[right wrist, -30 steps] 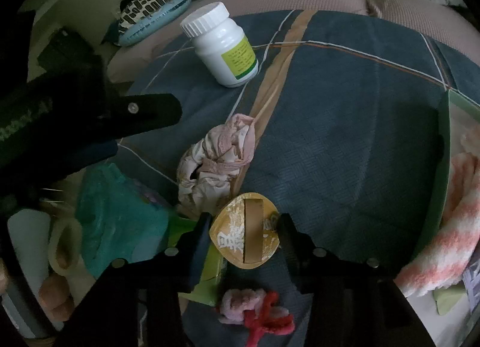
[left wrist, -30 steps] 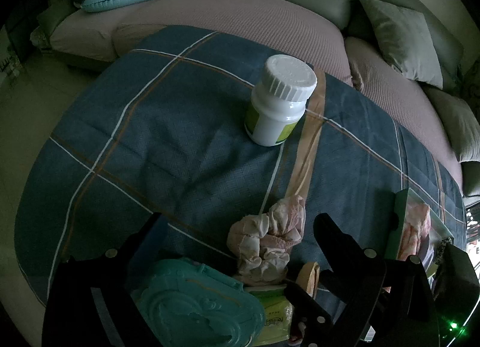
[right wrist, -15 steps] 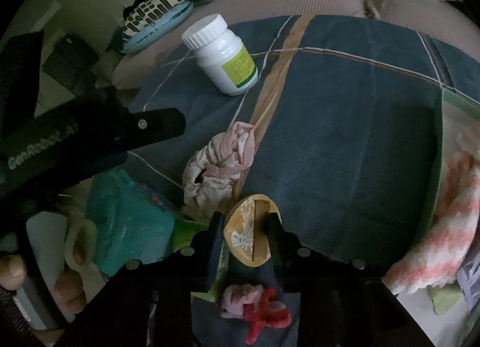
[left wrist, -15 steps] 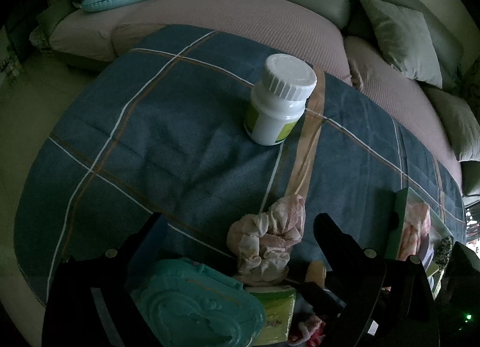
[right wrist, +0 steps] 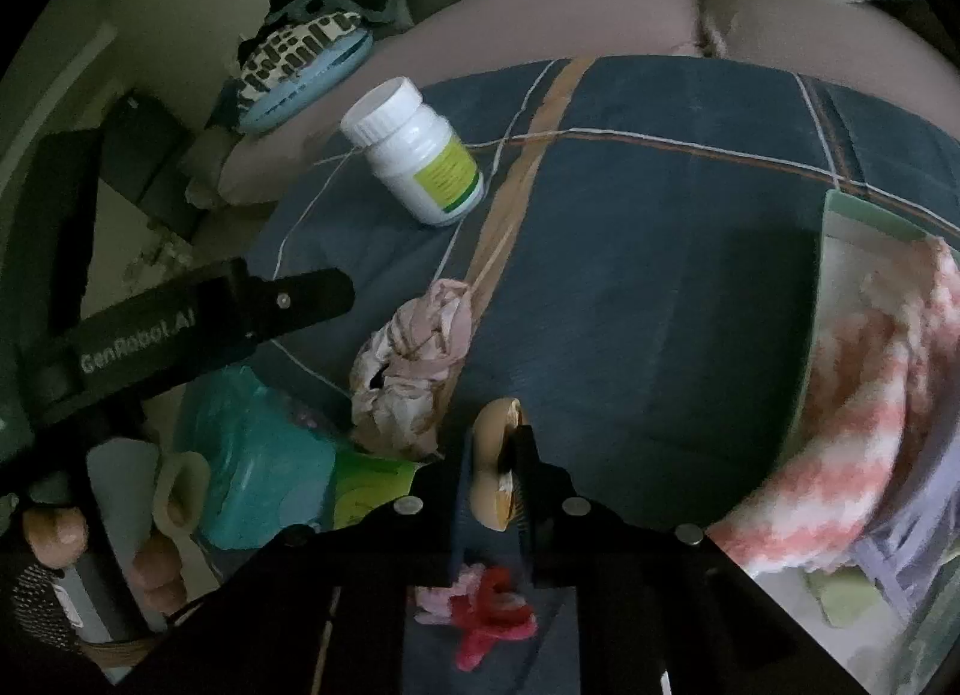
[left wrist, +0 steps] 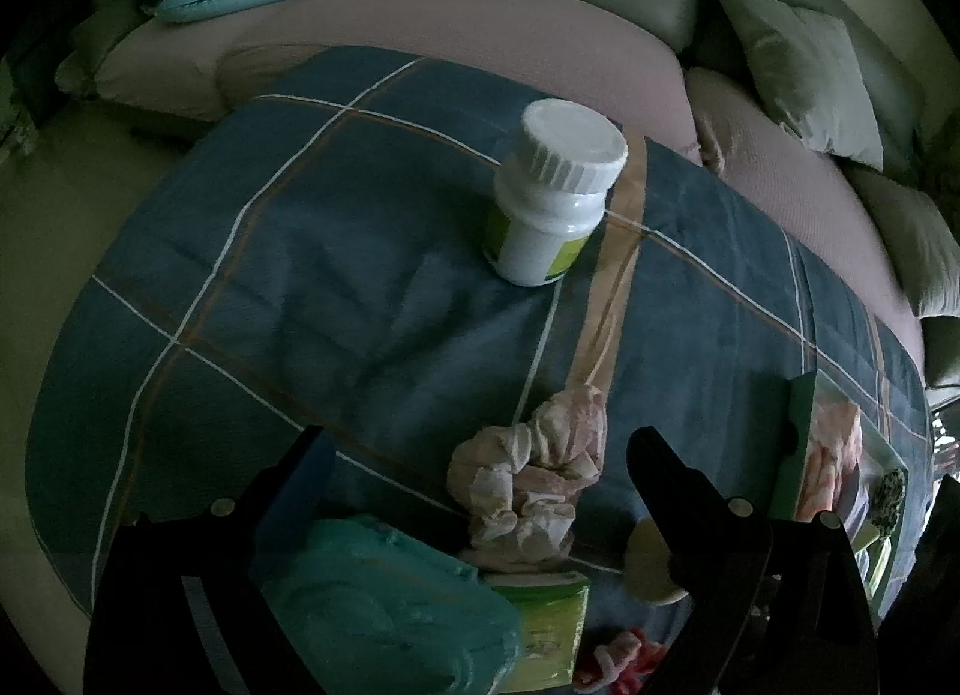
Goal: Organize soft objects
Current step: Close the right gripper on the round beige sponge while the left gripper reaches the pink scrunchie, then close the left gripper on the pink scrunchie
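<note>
My right gripper (right wrist: 495, 443) is closing on a round tan pad (right wrist: 489, 476), squeezed edge-on between its pads just above the blue checked cloth (right wrist: 630, 287). A crumpled pink scrunchie (right wrist: 414, 359) lies just to its left, and a small red and pink piece (right wrist: 486, 611) lies under the gripper. My left gripper (left wrist: 478, 440) hangs open over the scrunchie (left wrist: 528, 491) and a teal soft pack (left wrist: 384, 611), holding nothing. The tan pad (left wrist: 651, 569) peeks out beside its right finger.
A white bottle (left wrist: 552, 197) with a green label stands further back on the cloth. A green tray (right wrist: 819, 335) at the right holds a fluffy pink-and-white cloth (right wrist: 870, 395). A green packet (right wrist: 372, 485) lies by the teal pack. Sofa cushions (left wrist: 804, 77) ring the far side.
The right jaws have closed in on the tan pad, which turned from face-up to edge-on and rose a little off the cloth. The left gripper has stayed still.
</note>
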